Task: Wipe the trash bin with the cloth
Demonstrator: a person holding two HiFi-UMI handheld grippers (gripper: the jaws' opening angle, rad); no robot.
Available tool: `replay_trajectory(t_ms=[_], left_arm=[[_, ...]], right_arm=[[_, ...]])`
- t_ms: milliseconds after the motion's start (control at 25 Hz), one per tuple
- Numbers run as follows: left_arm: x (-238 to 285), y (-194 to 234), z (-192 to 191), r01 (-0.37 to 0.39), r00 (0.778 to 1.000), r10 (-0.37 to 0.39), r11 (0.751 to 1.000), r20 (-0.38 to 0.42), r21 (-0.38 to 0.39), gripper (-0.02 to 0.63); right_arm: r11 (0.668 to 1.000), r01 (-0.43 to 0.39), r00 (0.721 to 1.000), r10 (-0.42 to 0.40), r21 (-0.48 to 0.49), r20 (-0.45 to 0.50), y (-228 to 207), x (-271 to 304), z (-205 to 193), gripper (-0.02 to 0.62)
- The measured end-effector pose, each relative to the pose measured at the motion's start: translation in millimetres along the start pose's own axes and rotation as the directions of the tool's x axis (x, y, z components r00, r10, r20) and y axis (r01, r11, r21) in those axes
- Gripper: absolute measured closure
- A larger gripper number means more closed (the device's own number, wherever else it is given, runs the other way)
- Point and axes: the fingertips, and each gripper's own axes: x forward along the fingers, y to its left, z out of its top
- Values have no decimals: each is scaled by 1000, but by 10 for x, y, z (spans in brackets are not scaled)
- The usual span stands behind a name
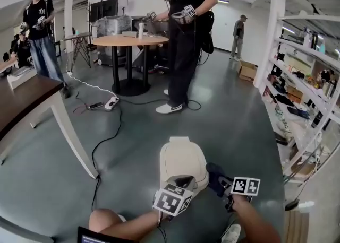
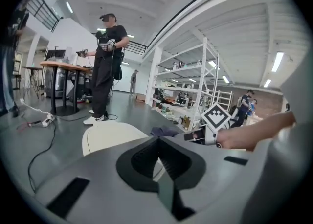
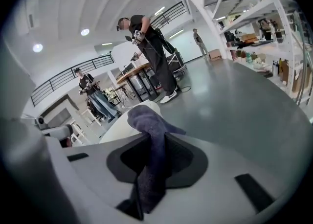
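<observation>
Cloth [image 3: 146, 120] in R hand-held gripper [image 3: 155, 167], by bin [image 1: 182, 162]

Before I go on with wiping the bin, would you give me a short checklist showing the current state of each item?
1. Dark blue cloth clamped in the right gripper: ok, the jaws are closed on it.
2. Cloth touching the cream plastic trash bin: cannot tell; the cloth is at the bin's right side.
3. Bin upright with its lid shut: ok.
4. Left gripper steadying the bin: not ok; its jaws are together with nothing between them, above the bin's near edge.
5. Black cable apart from the bin: ok, it lies on the floor to the left.
</observation>
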Motion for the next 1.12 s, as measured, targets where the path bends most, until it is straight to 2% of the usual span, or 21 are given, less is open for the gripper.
replay_trajectory(t_ms=[80, 440, 640, 920, 1120], left_arm=[[72, 50, 59, -45, 999, 45, 999, 9, 23, 604], [378, -144, -10, -147, 989, 147, 989, -7, -34, 604], [705, -357, -74, -168, 986, 167, 985, -31, -34, 604], [1072, -660, -157, -147, 986, 145, 989, -76, -19, 604], [1158, -735, -266, -181, 978, 181, 983, -107, 7, 604]], right_arm=[[999, -23, 1000, 23, 43, 6, -81, 161, 50, 515], [978, -156, 982, 169, 137, -89, -430, 519, -167, 515], [939, -291, 935, 320, 183, -155, -449, 553, -189, 515], [916, -331, 900, 379, 227, -216, -532, 580, -381, 515], [892, -373, 874, 431, 256, -225, -443, 629, -439, 515]])
